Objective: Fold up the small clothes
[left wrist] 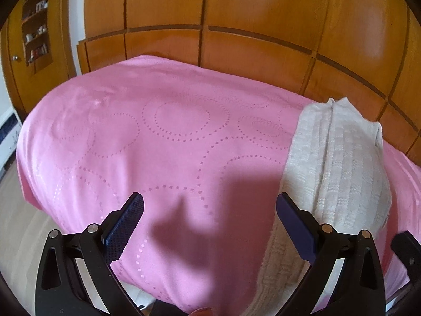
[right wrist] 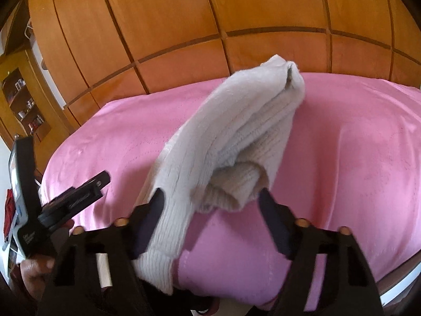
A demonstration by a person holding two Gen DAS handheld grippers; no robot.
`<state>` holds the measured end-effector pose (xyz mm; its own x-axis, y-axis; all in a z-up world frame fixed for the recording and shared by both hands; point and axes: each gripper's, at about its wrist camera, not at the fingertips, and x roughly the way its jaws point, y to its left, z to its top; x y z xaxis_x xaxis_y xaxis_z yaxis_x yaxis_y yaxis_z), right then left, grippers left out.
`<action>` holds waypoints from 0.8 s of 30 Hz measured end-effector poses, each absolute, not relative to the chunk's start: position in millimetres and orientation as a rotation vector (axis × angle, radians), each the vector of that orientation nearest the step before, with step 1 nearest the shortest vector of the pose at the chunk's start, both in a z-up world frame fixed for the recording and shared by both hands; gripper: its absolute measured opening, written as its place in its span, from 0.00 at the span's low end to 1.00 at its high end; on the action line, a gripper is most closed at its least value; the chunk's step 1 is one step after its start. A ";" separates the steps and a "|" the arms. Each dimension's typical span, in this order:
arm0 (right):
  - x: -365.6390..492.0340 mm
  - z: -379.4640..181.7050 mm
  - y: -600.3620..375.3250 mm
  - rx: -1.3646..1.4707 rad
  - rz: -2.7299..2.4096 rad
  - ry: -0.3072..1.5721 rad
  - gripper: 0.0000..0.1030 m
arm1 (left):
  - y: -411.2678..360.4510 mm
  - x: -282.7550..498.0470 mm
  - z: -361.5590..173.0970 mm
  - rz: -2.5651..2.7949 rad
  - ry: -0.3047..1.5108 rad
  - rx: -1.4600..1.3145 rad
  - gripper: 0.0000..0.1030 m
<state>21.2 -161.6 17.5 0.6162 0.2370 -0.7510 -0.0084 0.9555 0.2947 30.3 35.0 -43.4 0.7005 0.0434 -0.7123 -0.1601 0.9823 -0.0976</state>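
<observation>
A small white knitted garment [left wrist: 339, 163] lies folded lengthwise on the pink bedspread [left wrist: 163, 137]. In the right wrist view the garment [right wrist: 231, 131] stretches away from me, with a rolled cuff near my fingers. My left gripper [left wrist: 210, 210] is open and empty, just left of the garment's near end. My right gripper [right wrist: 213, 205] is open, its jaws standing on either side of the garment's near part; the left finger [right wrist: 155, 205] touches the cloth. The left gripper [right wrist: 76, 194] also shows in the right wrist view at the left.
A wooden panelled wardrobe [left wrist: 236, 26] stands right behind the bed. A wooden shelf unit [left wrist: 35, 31] with small items is at the far left. The bed's near edge drops to a light floor [left wrist: 23, 237] at lower left.
</observation>
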 end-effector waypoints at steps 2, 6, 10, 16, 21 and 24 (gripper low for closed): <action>31.1 14.9 -161.0 0.271 0.135 0.899 0.60 | 44.9 29.4 -45.5 0.112 0.784 -0.176 0.96; 55.3 6.2 -155.5 0.291 0.154 0.928 0.52 | 60.7 27.3 -50.1 0.119 0.796 -0.199 0.96; 74.0 -0.1 -138.6 0.230 0.178 0.933 0.23 | 70.7 24.7 -59.3 0.139 0.839 -0.192 0.96; 71.2 30.9 -157.0 0.147 0.208 0.881 0.06 | 61.6 22.0 -64.4 0.034 0.892 -0.177 0.96; 62.5 60.5 -230.6 -0.046 -0.036 0.758 0.05 | 31.1 26.5 -68.7 -0.146 0.926 -0.143 0.86; 75.3 62.1 -298.0 -0.137 -0.286 0.724 0.05 | 11.5 28.1 -75.5 -0.215 0.964 -0.091 0.76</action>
